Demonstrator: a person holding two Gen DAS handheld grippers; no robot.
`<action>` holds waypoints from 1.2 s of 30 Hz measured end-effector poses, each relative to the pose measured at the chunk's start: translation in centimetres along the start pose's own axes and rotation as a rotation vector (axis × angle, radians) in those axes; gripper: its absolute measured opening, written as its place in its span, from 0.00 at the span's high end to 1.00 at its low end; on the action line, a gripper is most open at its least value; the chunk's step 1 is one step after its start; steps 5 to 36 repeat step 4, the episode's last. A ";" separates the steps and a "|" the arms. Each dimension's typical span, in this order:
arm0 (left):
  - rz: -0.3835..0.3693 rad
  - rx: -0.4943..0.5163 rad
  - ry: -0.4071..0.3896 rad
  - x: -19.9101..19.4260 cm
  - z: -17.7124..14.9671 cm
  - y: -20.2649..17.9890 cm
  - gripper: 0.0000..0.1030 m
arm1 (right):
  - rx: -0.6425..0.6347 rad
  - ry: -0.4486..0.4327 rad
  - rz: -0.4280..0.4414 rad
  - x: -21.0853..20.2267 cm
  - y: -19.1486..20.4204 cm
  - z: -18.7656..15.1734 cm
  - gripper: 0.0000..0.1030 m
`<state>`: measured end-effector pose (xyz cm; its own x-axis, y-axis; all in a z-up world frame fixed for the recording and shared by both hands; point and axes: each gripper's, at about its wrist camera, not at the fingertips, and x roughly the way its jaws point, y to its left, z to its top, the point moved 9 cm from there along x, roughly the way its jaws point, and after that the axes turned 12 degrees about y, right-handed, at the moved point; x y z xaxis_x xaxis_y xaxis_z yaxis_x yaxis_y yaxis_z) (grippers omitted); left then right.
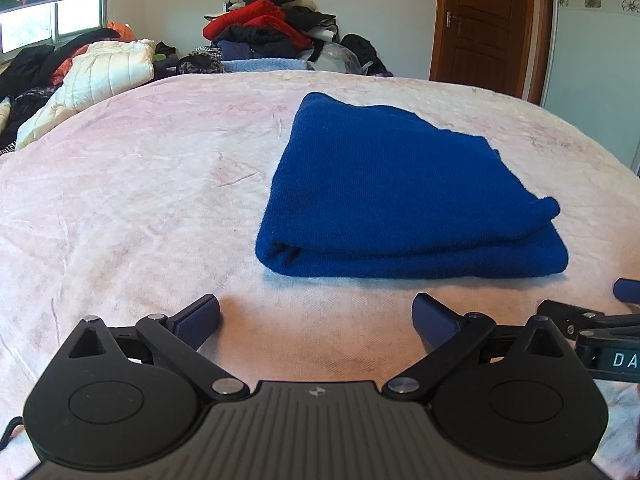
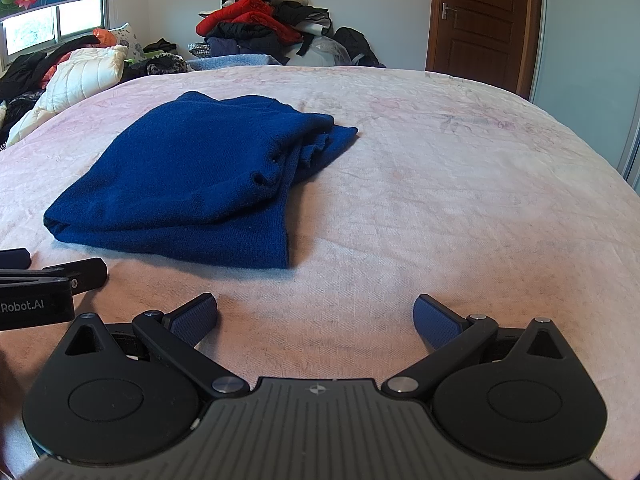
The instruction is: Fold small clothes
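A blue knit garment (image 1: 392, 196) lies folded into a thick rectangle on the pink bedspread (image 1: 140, 200). In the right wrist view the garment (image 2: 192, 184) sits to the left, with loose layers showing at its right edge. My left gripper (image 1: 316, 312) is open and empty, just in front of the garment's near edge. My right gripper (image 2: 316, 312) is open and empty, in front of and to the right of the garment. Each gripper shows at the edge of the other's view: the right one (image 1: 600, 320) and the left one (image 2: 48, 276).
A pile of red and black clothes (image 1: 272, 28) stands against the far wall. A white quilted jacket (image 1: 92, 76) and dark clothes lie at the bed's far left. A brown door (image 1: 484, 20) is at the back right.
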<state>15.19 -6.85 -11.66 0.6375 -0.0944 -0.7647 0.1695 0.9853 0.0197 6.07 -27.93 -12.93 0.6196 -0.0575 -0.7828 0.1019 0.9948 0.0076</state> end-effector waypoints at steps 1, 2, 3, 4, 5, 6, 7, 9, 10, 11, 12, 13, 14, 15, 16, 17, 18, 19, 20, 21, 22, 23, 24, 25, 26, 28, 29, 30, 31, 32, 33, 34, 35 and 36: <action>0.011 -0.002 -0.002 0.0 -0.1 0.0 0.00 | 0.000 0.000 0.000 0.0 0.0 0.0 0.01; 0.014 -0.004 -0.001 0.0 -0.1 0.0 0.00 | 0.000 0.000 0.000 0.0 0.0 0.0 0.01; 0.015 -0.006 0.000 0.0 -0.1 0.0 0.00 | 0.000 0.000 0.000 0.0 0.0 0.0 0.01; 0.016 -0.010 -0.002 0.0 0.0 0.1 0.00 | 0.000 0.000 0.000 0.0 0.0 0.0 0.01; 0.016 -0.010 -0.002 0.0 0.0 0.1 0.00 | 0.000 0.000 0.000 0.0 0.0 0.0 0.01; 0.016 -0.010 -0.002 0.0 0.0 0.1 0.00 | 0.000 0.000 0.000 0.0 0.0 0.0 0.01; 0.016 -0.010 -0.002 0.0 0.0 0.1 0.00 | 0.000 0.000 0.000 0.0 0.0 0.0 0.01; 0.016 -0.010 -0.002 0.0 0.0 0.1 0.00 | 0.000 0.000 0.000 0.0 0.0 0.0 0.01; 0.016 -0.010 -0.002 0.0 0.0 0.1 0.00 | 0.000 0.000 0.000 0.0 0.0 0.0 0.01; 0.016 -0.010 -0.002 0.0 0.0 0.1 0.00 | 0.000 0.000 0.000 0.0 0.0 0.0 0.01; 0.016 -0.010 -0.002 0.0 0.0 0.1 0.00 | 0.000 0.000 0.000 0.0 0.0 0.0 0.01; 0.016 -0.010 -0.002 0.0 0.0 0.1 0.00 | 0.000 0.000 0.000 0.0 0.0 0.0 0.01; 0.016 -0.010 -0.002 0.0 0.0 0.1 0.00 | 0.000 0.000 0.000 0.0 0.0 0.0 0.01; 0.016 -0.010 -0.002 0.0 0.0 0.1 0.00 | 0.000 0.000 0.000 0.0 0.0 0.0 0.01; 0.016 -0.010 -0.002 0.0 0.0 0.1 0.00 | 0.000 0.000 0.000 0.0 0.0 0.0 0.01; 0.016 -0.010 -0.002 0.0 0.0 0.1 0.00 | 0.000 0.000 0.000 0.0 0.0 0.0 0.01; 0.016 -0.010 -0.002 0.0 0.0 0.1 0.00 | 0.000 0.000 0.000 0.0 0.0 0.0 0.01; 0.016 -0.010 -0.002 0.0 0.0 0.1 0.00 | 0.000 0.000 0.000 0.0 0.0 0.0 0.01; 0.016 -0.010 -0.002 0.0 0.0 0.1 0.00 | 0.000 0.000 0.000 0.0 0.0 0.0 0.01; 0.016 -0.010 -0.002 0.0 0.0 0.1 0.00 | 0.000 0.000 0.000 0.0 0.0 0.0 0.01; 0.016 -0.010 -0.002 0.0 0.0 0.1 0.00 | 0.000 0.000 0.000 0.0 0.0 0.0 0.01; 0.016 -0.010 -0.002 0.0 0.0 0.1 0.00 | 0.000 0.000 0.000 0.0 0.0 0.0 0.01; 0.016 -0.010 -0.002 0.0 0.0 0.1 0.00 | 0.000 0.000 0.000 0.0 0.0 0.0 0.01; 0.016 -0.010 -0.002 0.0 0.0 0.1 0.00 | 0.000 0.000 0.000 0.0 0.0 0.0 0.01; 0.016 -0.010 -0.002 0.0 0.0 0.1 0.00 | 0.000 0.000 0.000 0.0 0.0 0.0 0.01; 0.016 -0.010 -0.002 0.0 0.0 0.1 0.00 | 0.000 0.000 0.000 0.0 0.0 0.0 0.01; 0.016 -0.010 -0.002 0.0 0.0 0.1 0.00 | 0.000 0.000 0.000 0.0 0.0 0.0 0.01; 0.016 -0.010 -0.002 0.0 0.0 0.1 0.00 | 0.000 0.000 0.000 0.0 0.0 0.0 0.01; 0.016 -0.010 -0.002 0.0 0.0 0.1 0.00 | 0.000 0.000 0.000 0.0 0.0 0.0 0.01; 0.016 -0.010 -0.002 0.0 0.0 0.1 0.00 | 0.000 0.000 0.000 0.0 0.0 0.0 0.01; 0.016 -0.010 -0.002 0.0 0.0 0.1 0.00 | 0.000 0.000 0.000 0.0 0.0 0.0 0.01; 0.016 -0.010 -0.002 0.0 0.0 0.1 0.00 | 0.000 0.000 0.000 0.0 0.0 0.0 0.01; 0.016 -0.010 -0.002 0.0 0.0 0.1 0.00 | 0.000 0.000 0.000 0.0 0.0 0.0 0.01; 0.016 -0.010 -0.002 0.0 0.0 0.1 0.00 | 0.000 0.000 0.000 0.0 0.0 0.0 0.01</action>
